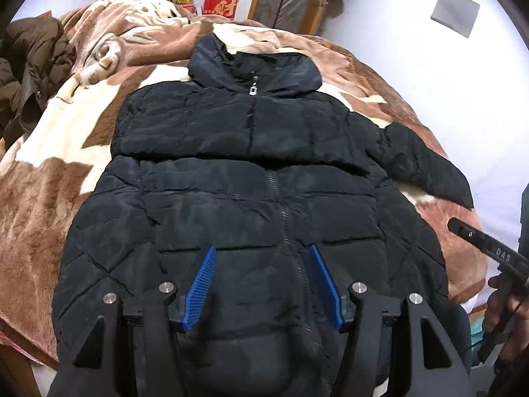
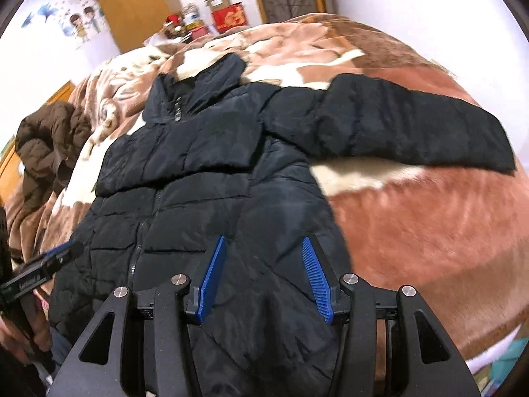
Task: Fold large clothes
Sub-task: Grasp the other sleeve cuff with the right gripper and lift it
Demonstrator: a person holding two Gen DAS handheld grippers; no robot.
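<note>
A black hooded puffer jacket [image 1: 251, 182] lies front-up on the bed, zipped, hood at the far end. One sleeve is folded across the chest; the other sleeve [image 2: 396, 122] stretches out to the right over the blanket. My left gripper [image 1: 263, 251] is open and empty, hovering over the jacket's lower front near the zipper. My right gripper [image 2: 264, 244] is open and empty above the jacket's lower right part [image 2: 231, 198]. The right gripper also shows at the right edge of the left wrist view [image 1: 459, 226], and the left gripper at the left edge of the right wrist view [image 2: 66, 253].
A brown and cream plush blanket [image 1: 49, 182] covers the bed. A brown jacket [image 1: 29, 76] is heaped at the bed's left side. Red boxes [image 1: 220, 5] and clutter stand past the bed's far end by a wooden door [image 2: 132, 10].
</note>
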